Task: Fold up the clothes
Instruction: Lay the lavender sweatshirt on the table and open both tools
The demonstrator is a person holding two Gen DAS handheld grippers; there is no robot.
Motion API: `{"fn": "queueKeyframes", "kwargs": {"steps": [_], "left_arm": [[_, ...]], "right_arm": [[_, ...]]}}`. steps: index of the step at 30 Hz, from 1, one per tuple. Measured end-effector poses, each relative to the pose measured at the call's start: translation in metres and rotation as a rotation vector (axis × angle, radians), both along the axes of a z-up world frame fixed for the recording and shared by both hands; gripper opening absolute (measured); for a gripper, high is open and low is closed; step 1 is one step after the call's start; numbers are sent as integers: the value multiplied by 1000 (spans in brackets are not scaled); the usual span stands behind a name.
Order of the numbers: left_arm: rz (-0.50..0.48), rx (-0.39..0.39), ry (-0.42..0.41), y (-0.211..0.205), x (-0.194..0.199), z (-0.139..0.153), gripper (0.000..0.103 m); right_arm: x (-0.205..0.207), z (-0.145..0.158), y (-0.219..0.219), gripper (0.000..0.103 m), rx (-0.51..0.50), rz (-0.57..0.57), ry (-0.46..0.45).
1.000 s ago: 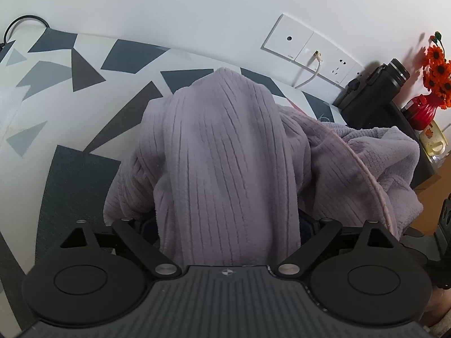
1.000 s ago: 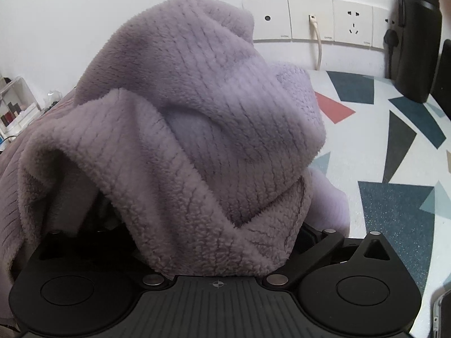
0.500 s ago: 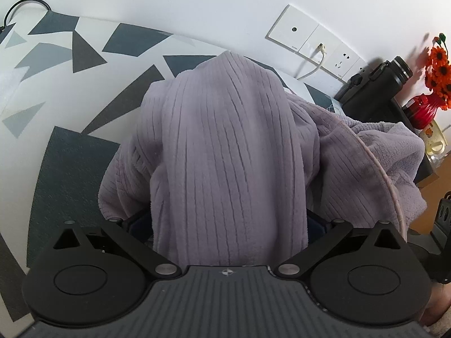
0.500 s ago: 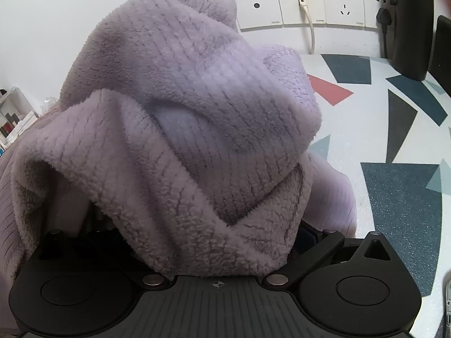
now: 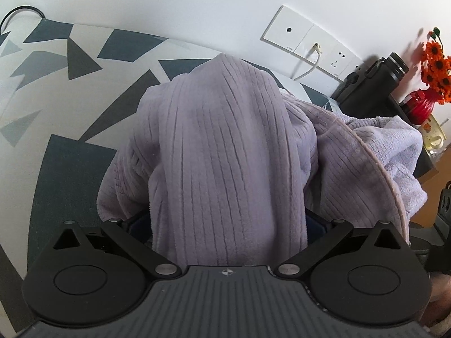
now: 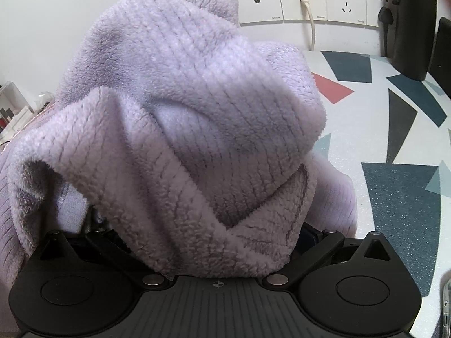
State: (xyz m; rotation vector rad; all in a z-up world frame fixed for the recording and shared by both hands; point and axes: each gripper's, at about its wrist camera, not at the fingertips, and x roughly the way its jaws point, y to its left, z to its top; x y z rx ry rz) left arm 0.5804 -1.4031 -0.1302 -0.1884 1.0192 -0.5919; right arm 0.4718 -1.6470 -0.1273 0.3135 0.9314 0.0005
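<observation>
The lilac fleece garment (image 5: 225,152) lay heaped on the patterned surface (image 5: 70,152), draped straight ahead over both tools. The left tool (image 5: 227,219) stood wide apart, cloth loose between; whether the right tool (image 6: 197,233) gripped anything was hidden under fleece.

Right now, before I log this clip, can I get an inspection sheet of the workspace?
Surface: tabletop with a white cover printed in dark, grey and red triangles.
Job's things: lilac fleece garment, bunched, draped over both grippers.
Clutter: black flask; red vase of orange flowers; phone edge.
Grippers: left gripper spread wide, fingers hidden under fleece; right gripper fingers hidden, state unclear.
Cables: white cable plugged into wall sockets; black plug; black cable loop.
Surroundings: white wall; shelf at far left, blurred.
</observation>
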Motion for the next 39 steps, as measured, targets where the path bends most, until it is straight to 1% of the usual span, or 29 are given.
{"fn": "queueKeyframes", "kwargs": {"steps": [6,13,21,24,29,35,36,37,38,39], "left_arm": [[-54,-5,2,2,5,0,103],[-112,-9,11,5,12,-1,103],[-167,3,3,5,17,-1,103],[-181,-3,14,6,19,-2,103],[-202,-31,56,10,26,-7,103],[-214,-59,85,17,29,-7,102],[-214,-61,88,19,30,-6,101],[-214,-63,81,21,29,-5,93],[-216,-65,66,25,29,-2,81],[-225,-74,52,29,29,1,74]], "right_arm": [[-4,6,10,102,-15,-39,34],[-6,12,22,102,-44,-120,73],[-8,27,38,102,-138,-206,89],[-12,35,40,102,-173,-231,83],[-28,53,36,102,-175,-269,39],[-50,77,30,102,-110,-297,-33],[-52,79,29,102,-109,-297,-40],[-53,81,29,102,-111,-296,-46],[-54,81,28,102,-114,-293,-51],[-55,81,28,102,-116,-293,-54]]}}
